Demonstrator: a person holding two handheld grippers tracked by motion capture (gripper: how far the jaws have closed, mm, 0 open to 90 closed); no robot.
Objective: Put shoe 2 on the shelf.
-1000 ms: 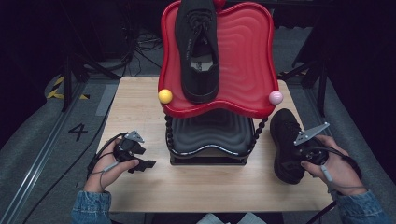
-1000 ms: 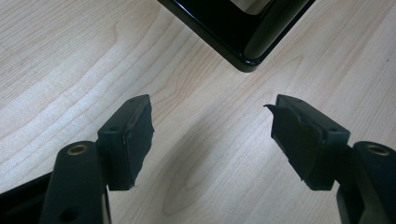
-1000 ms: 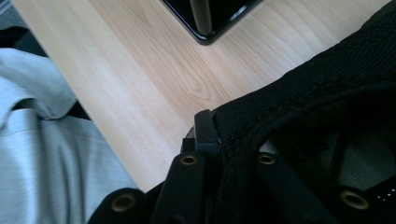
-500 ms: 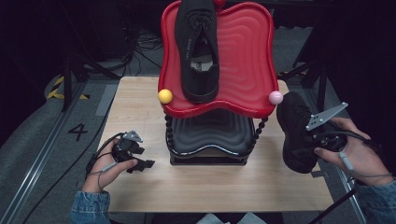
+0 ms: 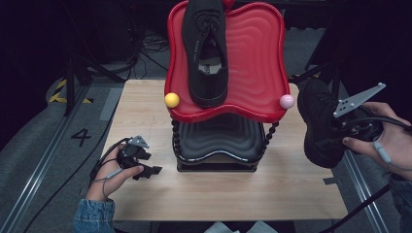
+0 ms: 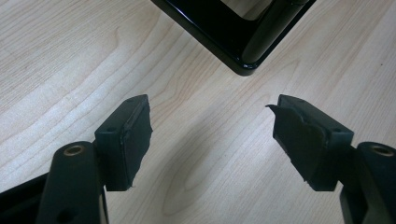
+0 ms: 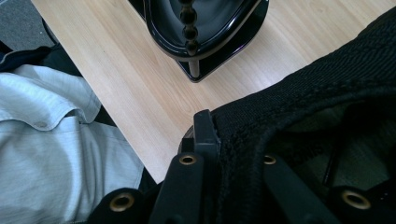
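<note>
Desk (image 5: pixel 145 116) of pale wood grain is spreading under both grippers, with dark floor and cables lying around it. Two-tier rack, standing between the grippers, is carrying a glossy red ribbed tray (image 5: pixel 257 58) above a black one (image 5: pixel 214 141); a black knit shoe (image 5: pixel 206 48) is lying on the red tray. Right gripper (image 5: pixel 335 128) is clenching the collar of a second black shoe (image 5: pixel 318 121), holding it off the desk's right edge; the right gripper view is showing its woven mesh and eyelets. Left gripper (image 5: pixel 145 170) is resting released on the desk, and the left gripper view is showing its worn pads (image 6: pixel 299 140) standing wide apart near the rack's black base (image 6: pixel 224 32).
</note>
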